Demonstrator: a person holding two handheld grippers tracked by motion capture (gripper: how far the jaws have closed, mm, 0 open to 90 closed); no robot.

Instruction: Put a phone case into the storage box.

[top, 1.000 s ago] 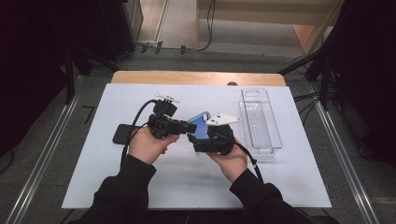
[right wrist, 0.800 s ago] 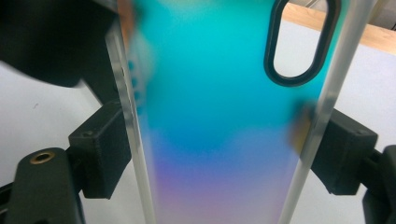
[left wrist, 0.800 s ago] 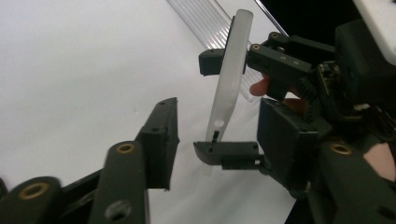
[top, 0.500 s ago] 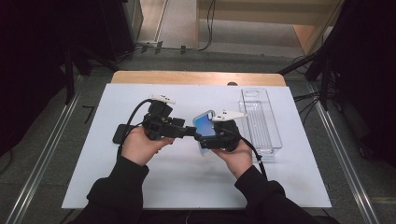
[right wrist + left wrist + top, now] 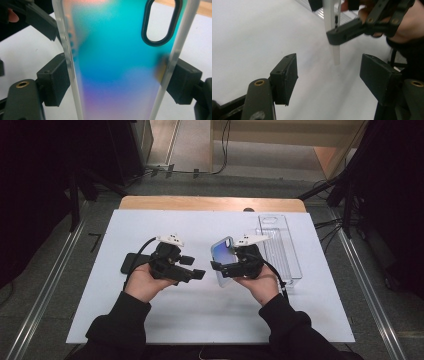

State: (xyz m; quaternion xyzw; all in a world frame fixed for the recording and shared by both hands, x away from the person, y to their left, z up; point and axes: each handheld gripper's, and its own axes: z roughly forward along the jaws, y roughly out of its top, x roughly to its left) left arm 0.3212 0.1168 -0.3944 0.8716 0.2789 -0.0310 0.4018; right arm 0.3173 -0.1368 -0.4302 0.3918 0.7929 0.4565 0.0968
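A phone case [image 5: 223, 256] with a blue-to-purple sheen and clear edges stands upright above the table. My right gripper [image 5: 223, 269] is shut on its two long sides. In the right gripper view the case [image 5: 117, 65] runs up between the pads, its oval camera cut-out at the upper right. My left gripper [image 5: 194, 268] hovers a short way left of the case, its jaws having just been opening, with nothing between them. The left gripper view shows its wide-apart pads [image 5: 285, 78] and, beyond them, the case's edge [image 5: 336, 51] held by the right gripper [image 5: 345, 35].
A black phone [image 5: 131, 263] lies flat on the white table [image 5: 200, 325] behind the left hand. A clear plastic tray [image 5: 280, 245] stands at the right, close behind the right hand. A wooden strip [image 5: 210, 203] runs along the table's far edge.
The left gripper has let go of the case, opened and drawn back to the left and down. The right gripper has carried the case a little to the right.
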